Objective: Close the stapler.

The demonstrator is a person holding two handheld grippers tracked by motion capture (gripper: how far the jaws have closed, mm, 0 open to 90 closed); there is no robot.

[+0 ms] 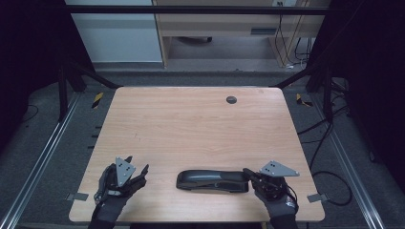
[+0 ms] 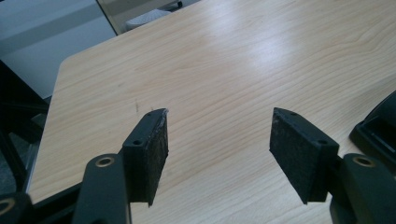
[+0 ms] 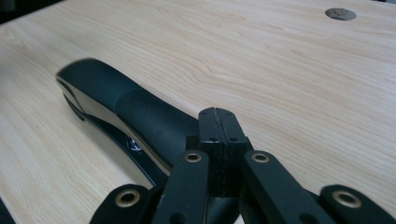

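Note:
A long black stapler [image 1: 212,180] lies flat near the front edge of the wooden table [image 1: 191,124], its length running left to right. My right gripper [image 1: 247,171] is at the stapler's right end. In the right gripper view its jaws are pressed together with nothing between them, tips [image 3: 217,122] just over the rear of the stapler [image 3: 116,100]; I cannot tell if they touch it. My left gripper [image 1: 137,163] hovers at the front left, apart from the stapler. Its pads [image 2: 152,140] stand wide open over bare wood, with the stapler's end [image 2: 380,126] at the far right.
A round dark grommet [image 1: 231,99] sits in the table's far middle, also seen as a grommet [image 3: 340,13] in the right gripper view. Metal frame rails [image 1: 43,152] flank the table. A wooden desk [image 1: 219,24] and cables [image 1: 325,138] lie beyond and to the right.

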